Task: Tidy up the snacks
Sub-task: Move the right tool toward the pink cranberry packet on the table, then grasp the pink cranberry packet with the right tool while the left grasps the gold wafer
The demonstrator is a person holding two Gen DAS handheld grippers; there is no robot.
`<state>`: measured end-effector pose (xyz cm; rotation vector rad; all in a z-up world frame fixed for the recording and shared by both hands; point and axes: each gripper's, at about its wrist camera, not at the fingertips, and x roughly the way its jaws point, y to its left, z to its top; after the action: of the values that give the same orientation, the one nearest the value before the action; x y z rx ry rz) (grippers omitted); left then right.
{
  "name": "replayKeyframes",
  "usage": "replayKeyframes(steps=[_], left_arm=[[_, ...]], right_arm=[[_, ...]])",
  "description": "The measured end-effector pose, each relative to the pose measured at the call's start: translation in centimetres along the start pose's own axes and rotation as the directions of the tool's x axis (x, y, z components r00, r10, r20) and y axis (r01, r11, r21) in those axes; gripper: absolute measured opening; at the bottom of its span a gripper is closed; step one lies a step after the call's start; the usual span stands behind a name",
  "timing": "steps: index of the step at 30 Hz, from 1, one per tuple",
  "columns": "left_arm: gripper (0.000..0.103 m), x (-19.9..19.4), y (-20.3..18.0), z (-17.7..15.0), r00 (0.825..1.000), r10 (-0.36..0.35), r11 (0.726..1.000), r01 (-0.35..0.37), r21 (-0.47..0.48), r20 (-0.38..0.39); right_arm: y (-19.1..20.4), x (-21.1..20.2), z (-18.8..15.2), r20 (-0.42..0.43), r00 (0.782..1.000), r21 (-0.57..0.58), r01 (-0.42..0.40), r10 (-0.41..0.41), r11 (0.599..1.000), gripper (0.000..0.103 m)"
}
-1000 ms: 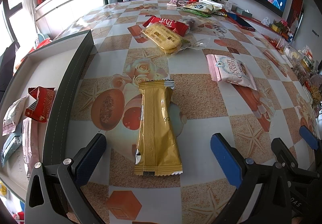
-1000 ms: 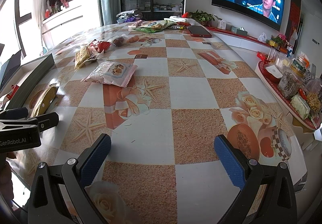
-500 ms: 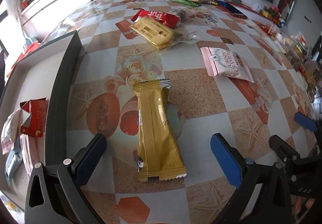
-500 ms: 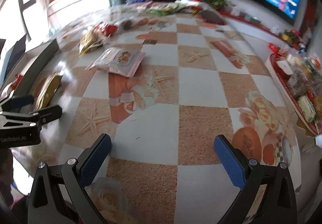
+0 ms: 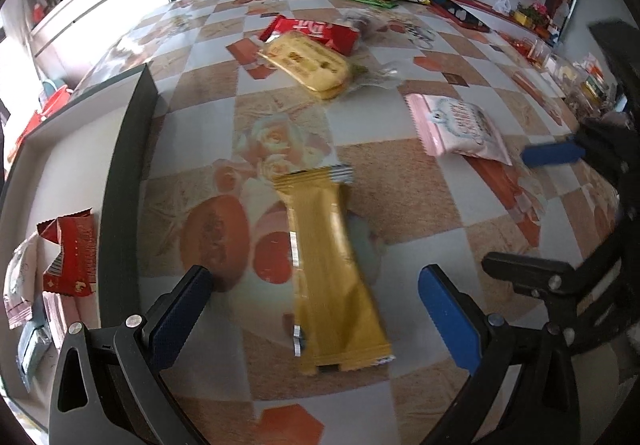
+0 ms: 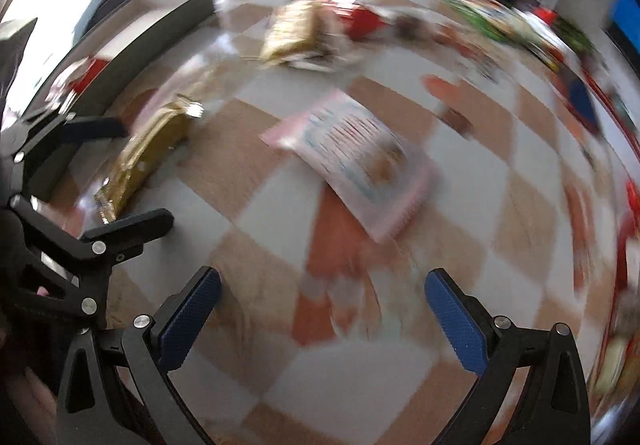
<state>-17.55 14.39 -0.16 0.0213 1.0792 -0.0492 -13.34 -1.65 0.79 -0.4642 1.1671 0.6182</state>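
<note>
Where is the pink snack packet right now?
The pink snack packet lies flat on the table, right of the gold packet in the left wrist view, and ahead of the open right claw.

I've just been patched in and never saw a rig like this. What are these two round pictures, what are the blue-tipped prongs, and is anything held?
Each picture comes from a fisheye camera on a handheld two-finger gripper, looking along its fingers. The left gripper is open over a gold snack packet on the patterned table. The right gripper, in a blurred view, is open and faces a pink snack packet. Neither holds anything. A tray on the left holds sorted snacks, including a red packet. A yellow biscuit pack lies farther back.
</note>
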Motion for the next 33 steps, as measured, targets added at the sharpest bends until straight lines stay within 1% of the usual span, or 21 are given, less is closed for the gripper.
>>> replayKeyframes(steps=[3, 5, 8, 11, 13, 15, 19, 21, 22, 23, 25, 27, 30, 32, 33], left_arm=[[0.103, 0.0, 0.4, 0.0, 1.0, -0.002, 1.0, 0.002, 0.01, -0.005], [0.103, -0.1, 0.4, -0.1, 1.0, -0.004, 1.0, 0.004, 0.018, -0.003], [0.103, -0.1, 0.4, -0.1, 1.0, -0.009, 1.0, 0.009, 0.025, -0.001], [0.103, -0.1, 0.4, -0.1, 1.0, -0.009, 1.0, 0.009, 0.025, -0.002], [0.103, 0.0, 0.4, -0.1, 1.0, -0.009, 1.0, 0.009, 0.024, -0.002], [0.103, 0.0, 0.4, 0.0, 1.0, -0.008, 1.0, 0.008, 0.021, -0.01], [0.103, 0.2, 0.4, 0.4, 1.0, 0.001, 1.0, -0.001, -0.002, -0.03], [0.103, 0.4, 0.4, 0.7, 0.999, 0.011, 1.0, -0.012, -0.022, -0.042], [0.103, 0.4, 0.4, 0.8, 0.999, 0.015, 0.999, -0.017, -0.032, -0.045], [0.103, 0.5, 0.4, 1.0, 0.999, 0.019, 0.999, -0.021, -0.039, -0.046], [0.103, 0.7, 0.2, 1.3, 0.999, 0.022, 0.999, -0.024, -0.043, -0.047], [0.103, 0.8, -0.1, 1.5, 0.999, 0.023, 0.999, -0.025, -0.046, -0.05], [0.102, 0.8, -0.4, 1.5, 0.999, 0.019, 0.999, -0.021, -0.043, -0.047], [0.097, 0.6, -0.7, 1.5, 0.999, 0.014, 0.999, -0.015, -0.037, -0.037], [0.09, 0.4, -0.8, 1.6, 0.999, 0.01, 0.999, -0.011, -0.03, -0.031]], right_arm=[[0.1, 0.7, 1.9, -0.028, 1.0, -0.096, -0.01, 0.007, 0.995, 0.102], [0.0, 1.1, 3.1, -0.042, 0.999, -0.14, 0.003, -0.009, 0.99, 0.102], [-0.3, 1.7, 4.9, -0.046, 0.998, -0.177, 0.036, -0.045, 0.984, 0.102], [-0.3, 2.4, 6.4, -0.05, 0.998, -0.197, 0.03, -0.04, 0.98, 0.102], [-0.5, 3.0, 7.4, -0.06, 0.998, -0.181, -0.003, -0.009, 0.983, 0.102], [-1.1, 3.7, 8.3, -0.086, 0.996, -0.115, -0.049, 0.039, 0.992, 0.102], [-1.3, 3.6, 7.9, -0.069, 0.997, -0.031, -0.035, 0.032, 0.999, 0.102], [-0.9, 2.9, 6.7, -0.048, 0.998, -0.007, -0.028, 0.027, 1.0, 0.097], [-1.1, 2.6, 6.2, -0.034, 0.999, 0.009, -0.022, 0.022, 1.0, 0.088], [-1.2, 2.1, 5.7, -0.013, 1.0, 0.037, -0.01, 0.01, 0.999, 0.07], [-1.7, 1.2, 4.9, 0.01, 1.0, 0.101, 0.01, -0.011, 0.995, 0.044], [-2.2, 0.7, 3.4, 0.014, 1.0, 0.175, 0.016, -0.019, 0.984, 0.044], [-2.8, -0.1, 1.2, 0.035, 0.999, 0.246, 0.01, -0.019, 0.969, 0.044], [-3.4, -0.7, -0.4, 0.044, 0.999, 0.299, 0.005, -0.019, 0.954, 0.044], [-3.8, -1.0, -1.1, 0.047, 0.999, 0.32, 0.004, -0.02, 0.947, 0.044]])
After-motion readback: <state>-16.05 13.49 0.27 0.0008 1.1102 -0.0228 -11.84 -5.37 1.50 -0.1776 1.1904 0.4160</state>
